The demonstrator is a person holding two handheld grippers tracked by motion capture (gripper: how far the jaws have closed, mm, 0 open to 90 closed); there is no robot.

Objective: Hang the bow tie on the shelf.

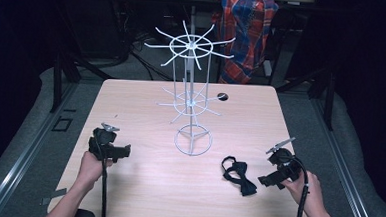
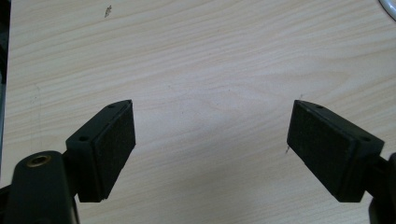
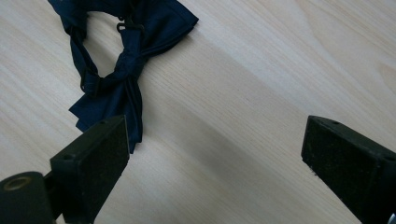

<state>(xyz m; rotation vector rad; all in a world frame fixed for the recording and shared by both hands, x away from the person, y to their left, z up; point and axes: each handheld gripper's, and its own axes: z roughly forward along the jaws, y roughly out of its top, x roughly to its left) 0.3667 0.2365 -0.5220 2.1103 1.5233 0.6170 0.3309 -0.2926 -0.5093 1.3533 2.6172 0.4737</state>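
Note:
A dark navy bow tie [image 1: 239,176] with its strap lies flat on the wooden table [image 1: 142,186], front right. My right gripper [image 1: 269,181] hovers just right of it, jaws open and empty. In the right gripper view the bow tie [image 3: 122,60] lies ahead and left of my right gripper [image 3: 212,158], close to the left pad [image 3: 105,158]. My left gripper [image 1: 124,150] is held over the front left of the table, open; the left gripper view has bare wood between its wide-apart pads [image 2: 112,144]. A white wire display rack [image 1: 192,88] with radial hooks stands mid-table.
The rack's ring base [image 1: 193,141] sits between the two grippers. A small dark hole [image 1: 222,96] marks the table behind the rack. A plaid shirt [image 1: 246,26] hangs beyond the far edge. Dark floor and frame rails surround the table.

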